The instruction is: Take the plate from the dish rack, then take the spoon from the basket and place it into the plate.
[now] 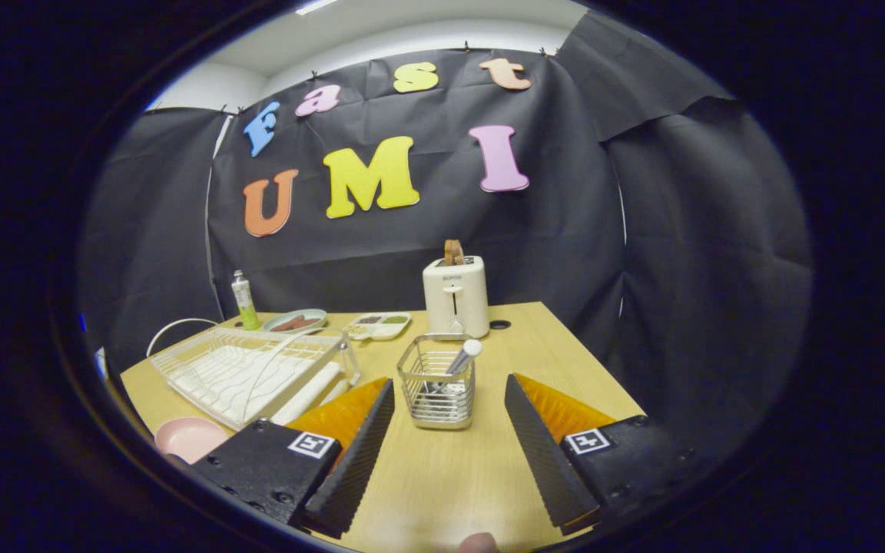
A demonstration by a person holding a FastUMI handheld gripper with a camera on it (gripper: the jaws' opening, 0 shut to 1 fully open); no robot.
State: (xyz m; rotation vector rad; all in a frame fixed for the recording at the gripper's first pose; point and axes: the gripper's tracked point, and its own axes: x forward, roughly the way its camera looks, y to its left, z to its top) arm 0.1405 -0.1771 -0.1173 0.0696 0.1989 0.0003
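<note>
A square wire basket point(437, 382) stands on the wooden table point(442, 476) just ahead of my fingers, in line with the gap between them. A spoon point(460, 359) leans inside it, its handle sticking up to the right. My gripper point(449, 399) is open, nothing between its fingers. A pink plate point(187, 438) lies flat on the table beside my left finger, in front of the white wire dish rack point(254, 370). The rack holds no plate that I can see.
A white toaster point(455, 296) with bread in its slot stands behind the basket. Further back left are a divided tray point(378, 326), a small plate with food point(296, 321) and a bottle point(243, 301). The table's right edge runs near my right finger.
</note>
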